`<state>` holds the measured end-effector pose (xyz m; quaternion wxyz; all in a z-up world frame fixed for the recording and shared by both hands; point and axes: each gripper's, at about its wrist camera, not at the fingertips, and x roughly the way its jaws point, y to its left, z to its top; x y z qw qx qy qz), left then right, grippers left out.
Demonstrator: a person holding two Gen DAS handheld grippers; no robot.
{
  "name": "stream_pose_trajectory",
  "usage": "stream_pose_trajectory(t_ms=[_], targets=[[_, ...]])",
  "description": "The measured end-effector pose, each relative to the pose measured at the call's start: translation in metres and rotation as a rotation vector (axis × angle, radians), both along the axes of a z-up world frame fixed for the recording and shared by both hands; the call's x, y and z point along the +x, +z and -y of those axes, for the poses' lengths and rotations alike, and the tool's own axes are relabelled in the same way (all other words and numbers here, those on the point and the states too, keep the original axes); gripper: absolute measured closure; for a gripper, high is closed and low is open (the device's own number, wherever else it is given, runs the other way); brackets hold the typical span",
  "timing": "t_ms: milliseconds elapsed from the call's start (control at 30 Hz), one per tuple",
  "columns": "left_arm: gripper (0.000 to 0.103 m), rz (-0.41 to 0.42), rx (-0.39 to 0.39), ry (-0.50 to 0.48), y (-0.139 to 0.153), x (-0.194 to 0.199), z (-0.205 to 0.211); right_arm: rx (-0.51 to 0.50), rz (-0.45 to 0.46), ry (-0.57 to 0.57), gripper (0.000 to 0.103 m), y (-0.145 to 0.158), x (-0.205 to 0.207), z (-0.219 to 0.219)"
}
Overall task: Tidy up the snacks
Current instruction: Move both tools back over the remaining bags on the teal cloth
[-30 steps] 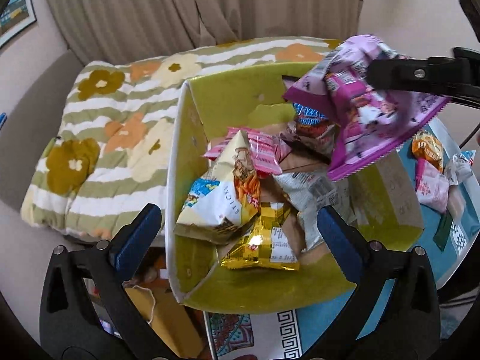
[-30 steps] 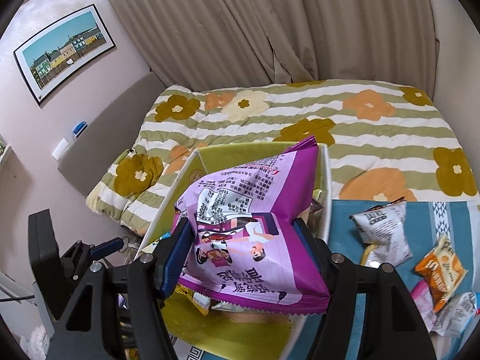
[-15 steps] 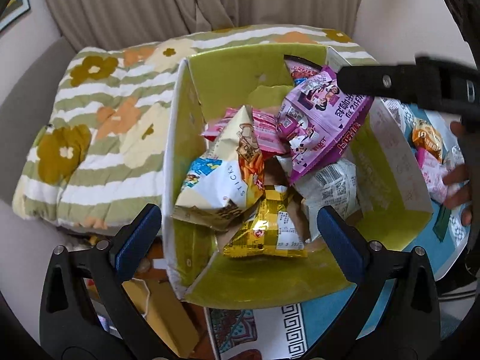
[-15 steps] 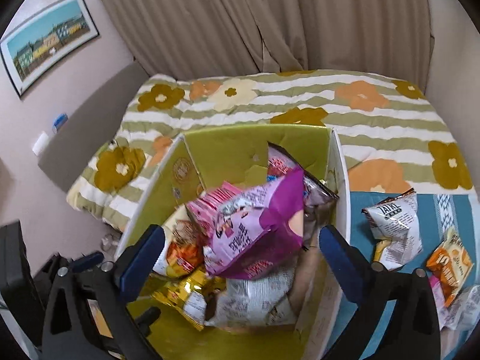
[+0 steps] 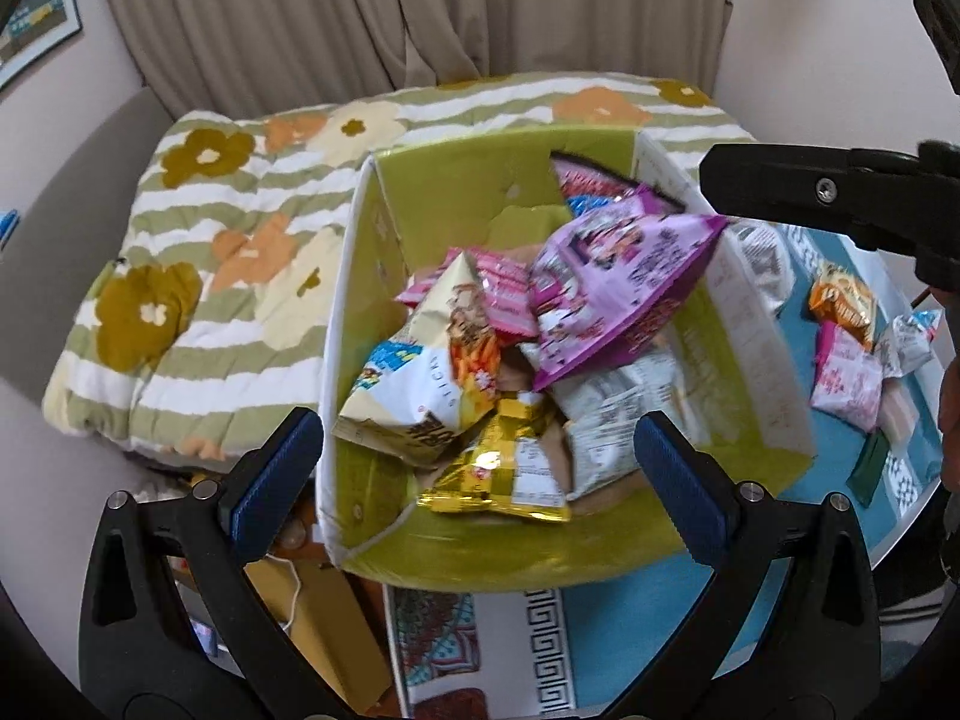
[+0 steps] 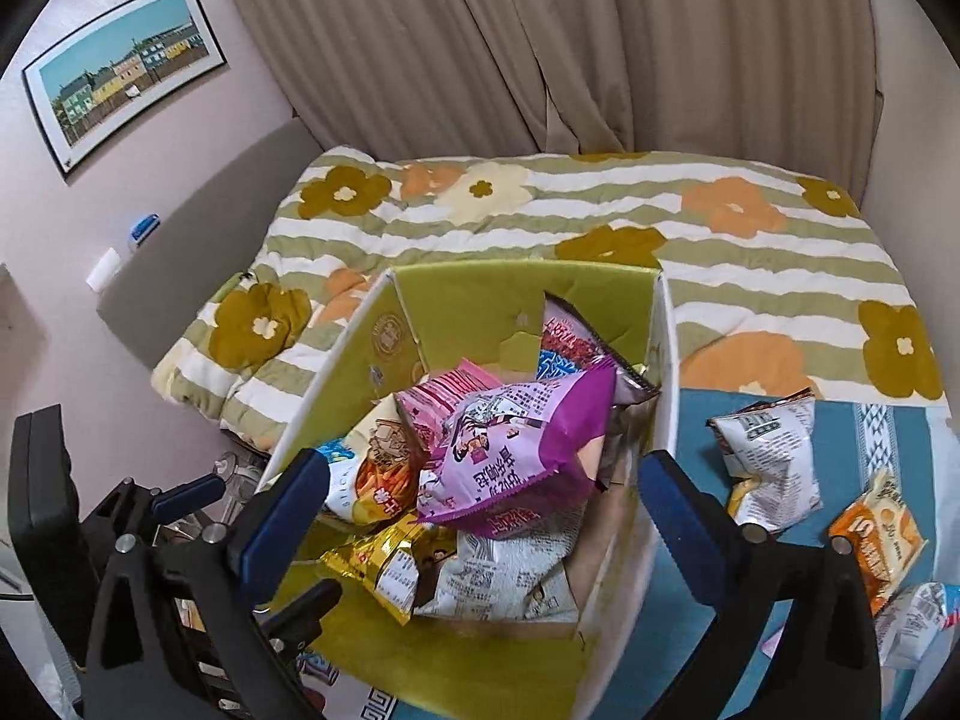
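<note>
Several snack packets are seen piled in a green cardboard box [image 6: 456, 294], and on top of the heap a purple snack bag [image 6: 516, 450] is found lying tilted, resting against a pink packet [image 6: 447, 396] and a white-and-orange chip bag [image 5: 420, 384]. A gold packet [image 5: 504, 468] and a white printed packet [image 6: 498, 576] are seen lower in the pile. The right gripper [image 6: 480, 516] is held above the box with its jaws spread wide and nothing gripped; the purple bag lies beyond the pads, untouched by them. The left gripper [image 5: 474, 468] is likewise held wide open and empty over the near edge of the box. To the right of the box, on a blue patterned cloth [image 6: 696, 420], a silver packet [image 6: 768, 462] and an orange packet [image 6: 876, 534] are left lying outside. Behind the box, a flowered striped quilt [image 6: 600, 222] is spread.
</note>
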<state>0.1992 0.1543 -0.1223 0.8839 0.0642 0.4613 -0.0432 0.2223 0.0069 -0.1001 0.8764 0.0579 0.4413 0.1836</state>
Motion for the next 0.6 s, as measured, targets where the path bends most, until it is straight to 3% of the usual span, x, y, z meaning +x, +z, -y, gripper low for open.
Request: stream_pose_trajectory(t_ms=[133, 300, 600], targets=[[0.0, 0.033, 0.006, 0.003, 0.013, -0.011, 0.02, -0.018, 0.047, 0.006, 0.001, 0.016, -0.018, 0.016], [0.0, 0.063, -0.041, -0.004, 0.026, -0.024, 0.044, -0.026, 0.087, -0.002, 0.001, 0.033, -0.038, 0.044], [0.0, 0.121, -0.055, -0.033, 0.045, -0.059, 0.109, -0.062, 0.164, -0.095, 0.0, 0.059, -0.086, 0.12]])
